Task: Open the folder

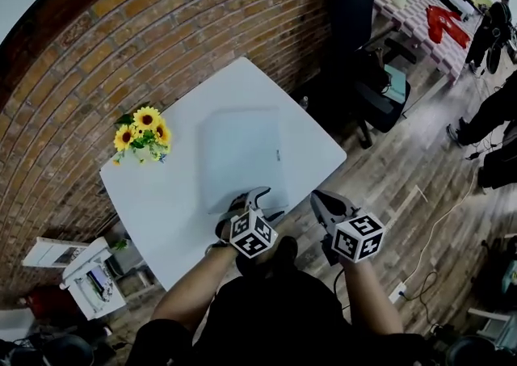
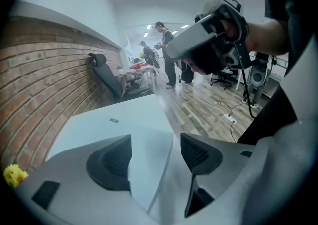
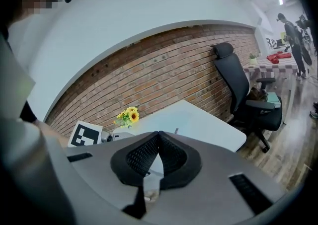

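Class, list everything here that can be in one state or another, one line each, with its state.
folder: closed, flat on the table.
left gripper: open, at the folder's near edge, gripping nothing.
right gripper: shut, empty.
sunflowers: standing on the table.

Grey left claw [image 1: 257,197] and right claw [image 1: 320,199], black ribbed pads [image 2: 196,152], black-and-white marker cubes [image 1: 252,233], black top [image 1: 275,312]

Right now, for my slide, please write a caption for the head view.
Open left gripper at the near edge of a closed folder on a white table; shut right gripper beside it.
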`<state>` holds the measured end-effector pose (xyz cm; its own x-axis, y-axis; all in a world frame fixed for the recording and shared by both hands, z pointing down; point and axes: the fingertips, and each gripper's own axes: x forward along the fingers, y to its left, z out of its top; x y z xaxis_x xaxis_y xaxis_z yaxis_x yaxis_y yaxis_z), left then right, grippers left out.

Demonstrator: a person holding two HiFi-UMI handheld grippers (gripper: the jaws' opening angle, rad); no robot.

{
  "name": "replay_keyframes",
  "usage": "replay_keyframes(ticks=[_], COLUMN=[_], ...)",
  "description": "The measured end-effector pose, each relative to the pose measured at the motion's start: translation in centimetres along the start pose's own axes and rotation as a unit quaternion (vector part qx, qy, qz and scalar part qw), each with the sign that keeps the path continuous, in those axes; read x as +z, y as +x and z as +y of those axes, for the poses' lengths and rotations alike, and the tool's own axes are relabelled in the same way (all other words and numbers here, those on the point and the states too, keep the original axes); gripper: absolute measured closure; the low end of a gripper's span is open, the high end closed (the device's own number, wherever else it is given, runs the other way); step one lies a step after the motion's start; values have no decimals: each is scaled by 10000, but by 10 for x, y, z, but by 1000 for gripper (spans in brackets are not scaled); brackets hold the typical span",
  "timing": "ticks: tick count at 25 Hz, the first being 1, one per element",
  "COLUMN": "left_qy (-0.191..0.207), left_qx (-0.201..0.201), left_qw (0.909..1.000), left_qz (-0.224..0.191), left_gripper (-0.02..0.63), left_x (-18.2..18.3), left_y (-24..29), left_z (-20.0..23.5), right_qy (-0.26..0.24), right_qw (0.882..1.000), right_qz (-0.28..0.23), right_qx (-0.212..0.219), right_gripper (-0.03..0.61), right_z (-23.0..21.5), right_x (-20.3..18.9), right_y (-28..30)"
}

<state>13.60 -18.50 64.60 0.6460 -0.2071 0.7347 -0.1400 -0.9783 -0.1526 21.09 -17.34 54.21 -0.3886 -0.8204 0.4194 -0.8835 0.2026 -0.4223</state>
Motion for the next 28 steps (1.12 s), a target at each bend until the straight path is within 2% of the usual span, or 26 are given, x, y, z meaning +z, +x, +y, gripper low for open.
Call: replay_keyframes(ticks=[5,7,12,14,21,28], left_qy=[852,1037,1029,1026,1272,1233], left_qx=[-41,-77,124,89,-55,43], left_qw=[9953,9927,9920,9920,9900,9913], left_qz=[460,603,727,726,611,453], left_gripper=[298,296,302,358,479,525], left_x=[-11,-17,-22,-22,-12,-3], left_y=[19,24,23,20,9,-2], left_z=[-8,-11,0,0,-5,0], right_qy=[92,131,171,174,164,-37], right_qw=[9999,9998,9998,9998,9998,9996], right_qz=[30,27,9,6,18,279], right_qx=[-95,-125,-141,-135,-80,-83], right_gripper=[564,563,563,563,564,563], right_z=[-1,-3,-2,-2,2,1], right_x=[-7,-9,-10,-11,-8,-21], right_y=[-4,-5,-7,-7,-3,12])
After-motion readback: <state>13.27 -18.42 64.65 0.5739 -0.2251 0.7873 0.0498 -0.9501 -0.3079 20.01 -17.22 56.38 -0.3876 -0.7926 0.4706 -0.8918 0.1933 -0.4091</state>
